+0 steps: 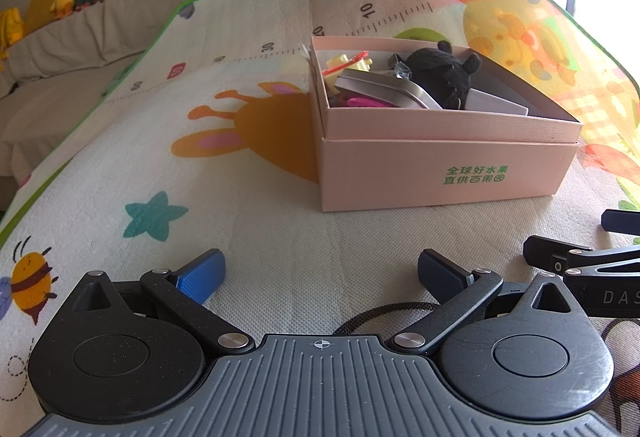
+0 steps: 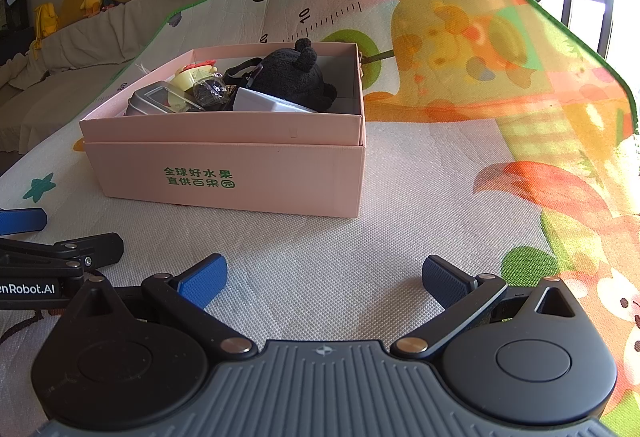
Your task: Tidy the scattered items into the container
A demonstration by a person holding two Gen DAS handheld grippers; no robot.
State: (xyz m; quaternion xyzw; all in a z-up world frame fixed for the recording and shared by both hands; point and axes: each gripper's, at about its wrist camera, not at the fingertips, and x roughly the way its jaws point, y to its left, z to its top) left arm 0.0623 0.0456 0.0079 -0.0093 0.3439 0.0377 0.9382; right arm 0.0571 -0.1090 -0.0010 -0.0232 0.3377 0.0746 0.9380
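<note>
On the play mat point(image 1: 280, 237), a pink box point(image 1: 440, 173) is seen standing flat, open at the top, its printed green lettering facing the two grippers. From the left wrist view the box's near corner is turned toward the camera; its long side runs left to right in the right wrist view. Inside the box, a black plush toy point(image 2: 292, 77) is lodged toward the right rear, ears upward. A silver tin point(image 1: 384, 89) lies tilted at the left, a white case point(image 2: 268, 105) leans against the front wall, and a yellow toy point(image 2: 190, 77) and a clear wrapped item point(image 2: 208, 89) are packed between them. Something pink is glimpsed beneath the tin; what it is cannot be told.

Left gripper point(image 1: 320, 277): jaws spread wide, nothing between them, held low over the mat. Right gripper point(image 2: 324, 277): likewise spread and empty, just beside the left one.
</note>
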